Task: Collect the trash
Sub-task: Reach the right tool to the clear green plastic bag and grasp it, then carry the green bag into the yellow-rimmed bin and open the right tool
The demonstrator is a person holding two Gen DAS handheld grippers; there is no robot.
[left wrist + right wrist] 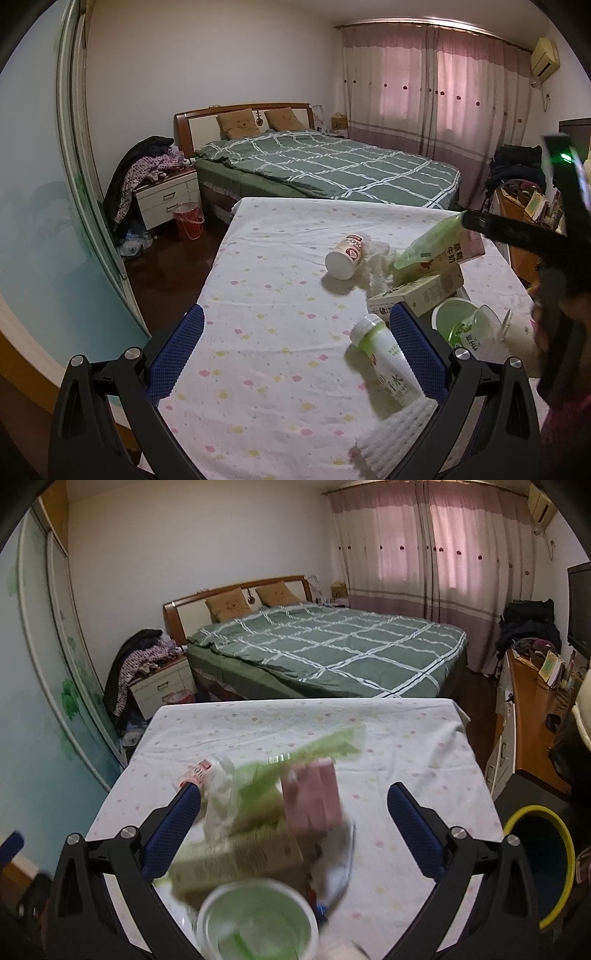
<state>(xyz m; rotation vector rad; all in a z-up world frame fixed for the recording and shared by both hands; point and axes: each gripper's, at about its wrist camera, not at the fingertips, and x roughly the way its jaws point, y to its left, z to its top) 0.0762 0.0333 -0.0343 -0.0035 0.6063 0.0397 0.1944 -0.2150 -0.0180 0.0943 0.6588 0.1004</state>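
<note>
A table under a dotted white cloth [266,280] carries a pile of trash. In the left wrist view I see a tipped white cup [341,256], crumpled tissue [376,273], a green and pink milk carton [439,251] leaning on a flat box [417,293], a green-lidded plastic cup [463,325], a white and green bottle [388,360] and white foam netting [391,439]. My left gripper [295,336] hangs open over bare cloth, its right finger beside the bottle. My right gripper [295,805] is open around the blurred carton [312,801], above the box [236,856] and cup [258,923].
A bin with a yellow rim [543,864] stands by the table's right side. Beyond the table are a bed with a green checked cover [332,166], a nightstand [166,195] heaped with clothes, a red bucket [188,221] and a cluttered desk [532,709].
</note>
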